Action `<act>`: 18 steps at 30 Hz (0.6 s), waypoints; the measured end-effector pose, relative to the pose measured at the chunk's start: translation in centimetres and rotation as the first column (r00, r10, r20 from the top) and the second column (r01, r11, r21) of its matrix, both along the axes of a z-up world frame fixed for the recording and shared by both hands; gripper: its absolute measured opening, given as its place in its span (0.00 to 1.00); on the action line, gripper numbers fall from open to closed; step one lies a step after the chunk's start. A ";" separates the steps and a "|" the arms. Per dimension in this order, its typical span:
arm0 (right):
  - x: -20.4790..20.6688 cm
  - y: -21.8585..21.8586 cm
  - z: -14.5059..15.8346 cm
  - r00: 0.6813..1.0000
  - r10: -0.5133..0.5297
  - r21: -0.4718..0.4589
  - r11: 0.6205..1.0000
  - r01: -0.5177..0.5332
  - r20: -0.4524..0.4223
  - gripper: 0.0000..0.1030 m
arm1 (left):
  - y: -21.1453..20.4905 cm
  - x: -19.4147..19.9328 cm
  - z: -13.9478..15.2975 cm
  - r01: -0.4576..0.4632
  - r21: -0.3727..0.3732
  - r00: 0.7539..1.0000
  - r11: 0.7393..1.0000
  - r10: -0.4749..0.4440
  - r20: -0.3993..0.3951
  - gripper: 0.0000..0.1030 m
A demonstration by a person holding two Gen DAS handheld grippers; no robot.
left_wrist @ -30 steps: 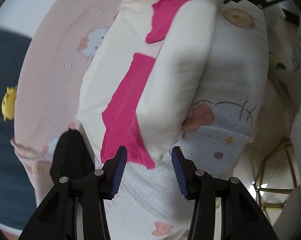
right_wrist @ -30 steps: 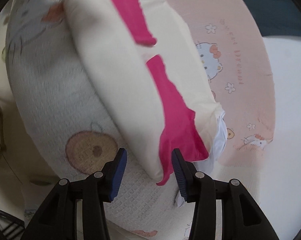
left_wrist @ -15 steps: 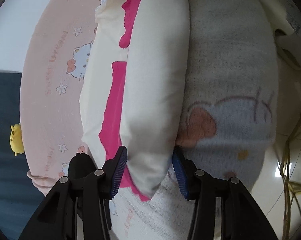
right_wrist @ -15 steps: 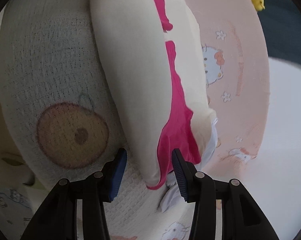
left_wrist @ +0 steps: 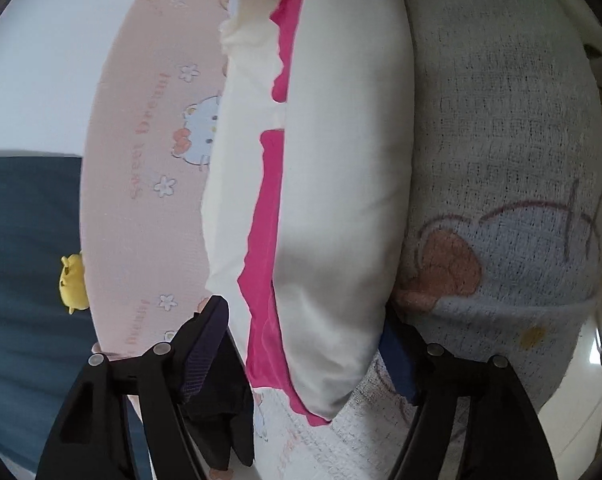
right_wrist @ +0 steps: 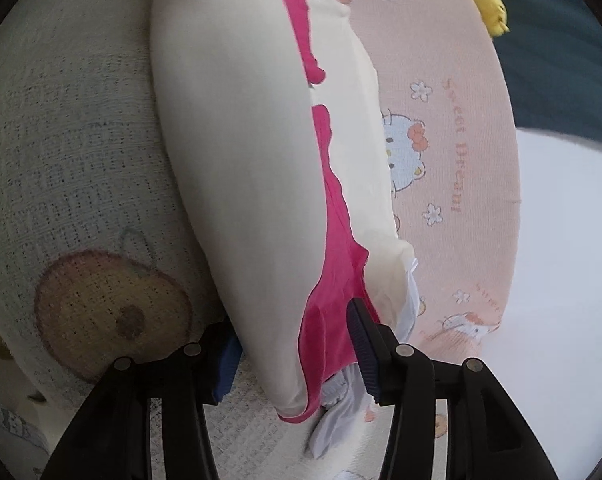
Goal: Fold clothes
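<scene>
Left gripper point(left_wrist: 307, 344): spread, straddling one end of folded cream garment with magenta panel point(left_wrist: 341, 200) | Right gripper point(right_wrist: 291, 350): spread, straddling opposite end point(right_wrist: 241, 160) | Garment: atop white waffle-knit cartoon-print blanket point(left_wrist: 501, 140), beside pink cartoon-print cloth point(right_wrist: 453, 152)

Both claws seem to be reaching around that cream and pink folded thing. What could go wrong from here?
The folded cream garment is thick, with a loose pink layer and white trim at its edges. The left gripper and right gripper straddle opposite ends, jaws open; if they close on the outer layers alone, the fold may fall apart on lifting. A pad might also catch the waffle blanket or the pink cartoon-print cloth lying against it and drag that along.
</scene>
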State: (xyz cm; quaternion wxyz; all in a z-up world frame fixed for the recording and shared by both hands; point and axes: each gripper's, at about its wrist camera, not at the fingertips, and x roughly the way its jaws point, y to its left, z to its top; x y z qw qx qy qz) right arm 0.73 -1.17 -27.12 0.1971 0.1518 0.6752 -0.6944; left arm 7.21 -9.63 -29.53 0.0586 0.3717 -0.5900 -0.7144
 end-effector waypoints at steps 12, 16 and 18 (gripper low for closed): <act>-1.2 0.5 0.6 0.991 -0.047 -0.094 0.994 0.059 0.123 0.18 | 0.7 1.0 -0.4 0.027 -0.031 0.999 0.999 -0.028 -0.031 0.61; -1.3 0.3 0.5 0.986 -0.064 -0.093 0.993 0.078 0.152 0.17 | 0.6 1.9 -0.8 0.048 0.040 0.998 0.998 -0.049 0.030 0.21; -1.4 0.2 0.4 0.983 -0.072 -0.092 0.992 0.088 0.166 0.17 | 0.6 2.3 -1.3 0.069 0.031 0.997 0.997 -0.070 0.033 0.19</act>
